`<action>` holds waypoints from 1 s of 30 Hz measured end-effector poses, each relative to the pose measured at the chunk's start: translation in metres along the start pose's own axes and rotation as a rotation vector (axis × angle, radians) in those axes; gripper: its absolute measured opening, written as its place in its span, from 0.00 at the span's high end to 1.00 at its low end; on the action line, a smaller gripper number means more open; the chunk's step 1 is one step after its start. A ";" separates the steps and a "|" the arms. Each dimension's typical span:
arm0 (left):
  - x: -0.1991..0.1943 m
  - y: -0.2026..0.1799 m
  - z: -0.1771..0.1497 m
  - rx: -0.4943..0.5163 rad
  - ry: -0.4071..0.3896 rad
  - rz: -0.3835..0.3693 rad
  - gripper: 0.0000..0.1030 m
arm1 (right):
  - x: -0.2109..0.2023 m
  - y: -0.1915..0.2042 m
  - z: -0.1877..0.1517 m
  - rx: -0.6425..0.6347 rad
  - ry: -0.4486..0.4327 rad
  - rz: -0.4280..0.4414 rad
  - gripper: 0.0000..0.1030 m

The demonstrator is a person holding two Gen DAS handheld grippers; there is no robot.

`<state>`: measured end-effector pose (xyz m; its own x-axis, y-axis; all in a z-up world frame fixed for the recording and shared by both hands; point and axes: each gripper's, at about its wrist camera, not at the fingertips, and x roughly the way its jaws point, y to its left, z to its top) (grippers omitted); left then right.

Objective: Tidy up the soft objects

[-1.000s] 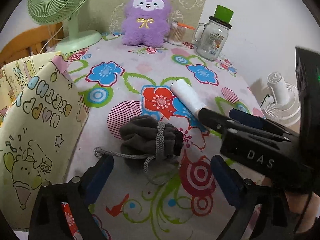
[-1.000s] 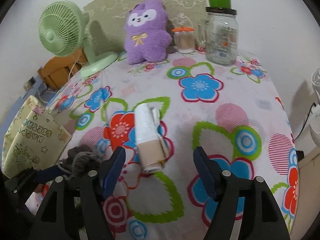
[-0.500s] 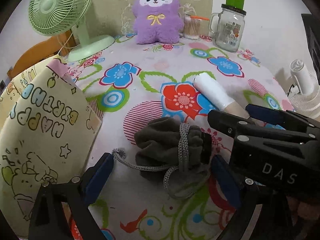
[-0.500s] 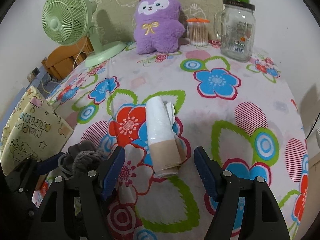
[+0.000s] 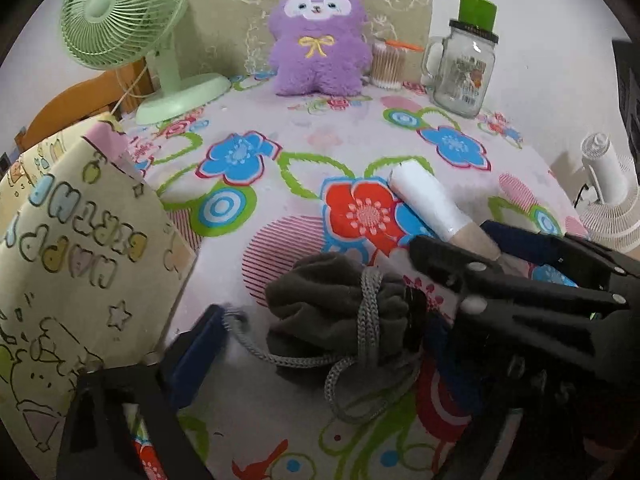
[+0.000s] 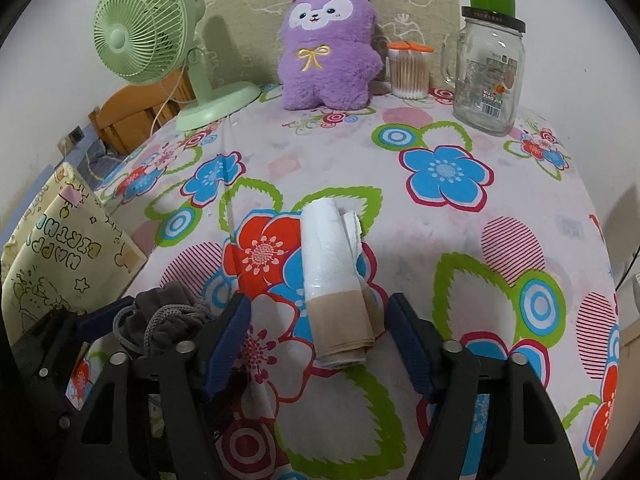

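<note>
Low in frame, our left gripper [image 5: 316, 340] fingers have just been closing around the grey drawstring pouch [image 5: 340, 312], not yet clenched; our right gripper [image 6: 320, 344] fingers, also closing, straddle the white roll [image 6: 336, 284] ungrasped.

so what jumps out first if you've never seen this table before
The loud flower-print tablecloth fills both views, with a purple plush toy propped upright at the back between a green desk fan and a glass mug jar. Up front, two black grippers straddle a grey drawstring pouch and a white bag roll.

Both tools have just been closing: left tool [image 5: 316, 344] around the grey pouch [image 5: 340, 312], right tool [image 6: 320, 340] around the roll [image 6: 336, 280].
</note>
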<state>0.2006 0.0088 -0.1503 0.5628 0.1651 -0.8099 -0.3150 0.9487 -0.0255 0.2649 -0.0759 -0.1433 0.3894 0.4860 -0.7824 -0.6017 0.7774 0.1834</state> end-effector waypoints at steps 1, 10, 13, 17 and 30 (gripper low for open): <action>-0.001 0.001 0.000 -0.003 -0.012 0.002 0.31 | -0.001 -0.001 0.000 0.005 -0.001 -0.006 0.52; -0.012 0.002 0.002 0.002 -0.029 -0.038 0.47 | -0.009 -0.006 -0.001 0.043 -0.017 -0.033 0.79; -0.022 0.000 0.003 0.013 -0.053 -0.044 0.47 | -0.022 -0.008 -0.001 0.064 -0.049 -0.042 0.79; -0.035 0.003 0.006 0.010 -0.073 -0.053 0.47 | -0.039 -0.008 -0.002 0.080 -0.087 -0.042 0.79; -0.081 0.016 0.005 -0.016 -0.131 -0.079 0.47 | -0.087 0.017 -0.012 0.081 -0.140 -0.064 0.79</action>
<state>0.1539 0.0122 -0.0819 0.6809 0.1249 -0.7216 -0.2772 0.9560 -0.0960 0.2125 -0.1099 -0.0798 0.5216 0.4808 -0.7048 -0.5166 0.8354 0.1876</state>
